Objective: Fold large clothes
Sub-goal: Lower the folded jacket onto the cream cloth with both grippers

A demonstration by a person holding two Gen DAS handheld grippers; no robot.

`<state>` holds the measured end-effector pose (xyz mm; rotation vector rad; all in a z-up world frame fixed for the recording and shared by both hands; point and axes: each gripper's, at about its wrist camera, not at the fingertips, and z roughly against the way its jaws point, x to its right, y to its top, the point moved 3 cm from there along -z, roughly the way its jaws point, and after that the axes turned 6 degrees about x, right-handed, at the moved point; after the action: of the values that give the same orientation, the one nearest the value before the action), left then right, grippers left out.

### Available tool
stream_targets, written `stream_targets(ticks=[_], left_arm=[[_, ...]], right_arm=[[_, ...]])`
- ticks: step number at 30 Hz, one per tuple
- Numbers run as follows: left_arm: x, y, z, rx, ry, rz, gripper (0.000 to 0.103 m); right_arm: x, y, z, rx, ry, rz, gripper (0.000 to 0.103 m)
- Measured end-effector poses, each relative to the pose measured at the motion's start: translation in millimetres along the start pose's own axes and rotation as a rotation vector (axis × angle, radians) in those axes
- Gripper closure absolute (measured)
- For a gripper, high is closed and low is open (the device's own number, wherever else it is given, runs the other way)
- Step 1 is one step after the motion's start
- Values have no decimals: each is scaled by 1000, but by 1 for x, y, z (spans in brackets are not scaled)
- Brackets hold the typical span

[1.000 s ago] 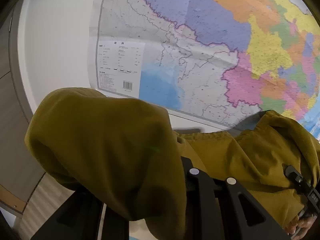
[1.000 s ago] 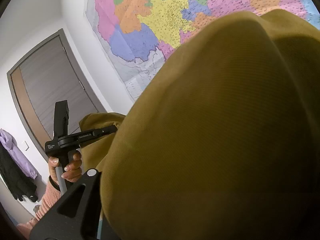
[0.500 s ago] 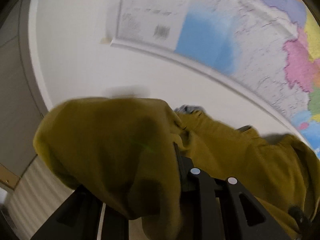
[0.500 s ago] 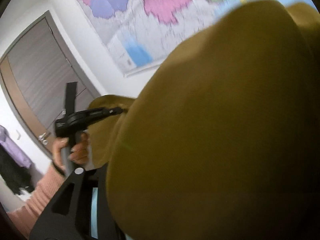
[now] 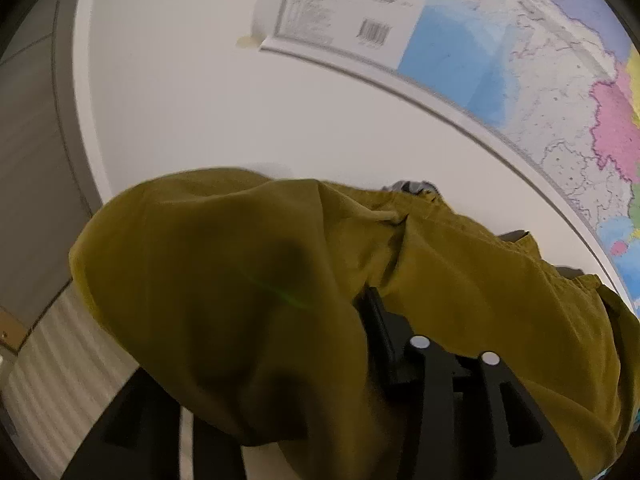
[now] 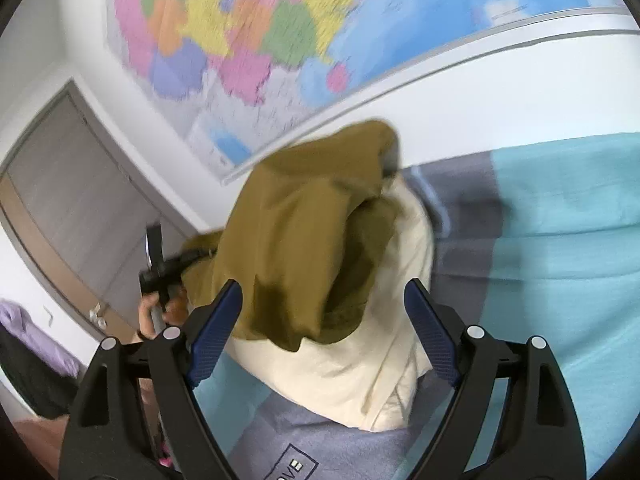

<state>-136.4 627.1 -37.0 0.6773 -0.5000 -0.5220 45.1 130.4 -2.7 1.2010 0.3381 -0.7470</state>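
Olive garment [image 6: 296, 240]: draped over cream bundle [image 6: 360, 364]; right gripper [image 6: 323, 312] opening wide, unpressed; left gripper [image 5: 340, 340] opening (cloth-covered, grip indiscernible)

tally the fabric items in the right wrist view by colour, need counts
Olive: 1, the olive garment
Cream: 1, the cream garment
Teal: 1, the teal sheet
Grey-blue: 1, the grey-blue cloth
Purple: 1, the purple garment
Total: 5

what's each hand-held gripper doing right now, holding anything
left hand-held gripper: jaws opening, the mustard garment still draped over it; grip cannot be told.
right hand-held gripper: jaws opening wide, pads off the mustard garment, holding nothing.
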Motion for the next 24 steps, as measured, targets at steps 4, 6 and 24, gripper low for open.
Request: stream_targets(ticks=[4, 6, 24], left_arm=[[4, -6, 5, -1, 70, -64, 46], [3, -8, 11, 4, 85, -73, 41], [30, 8, 119, 275, 224, -154, 26]], right_arm=[[-6, 24, -20, -19, 21, 72, 89], [-1, 13, -21, -65, 19, 62, 96], [-54, 27, -7, 38, -118, 327, 50]])
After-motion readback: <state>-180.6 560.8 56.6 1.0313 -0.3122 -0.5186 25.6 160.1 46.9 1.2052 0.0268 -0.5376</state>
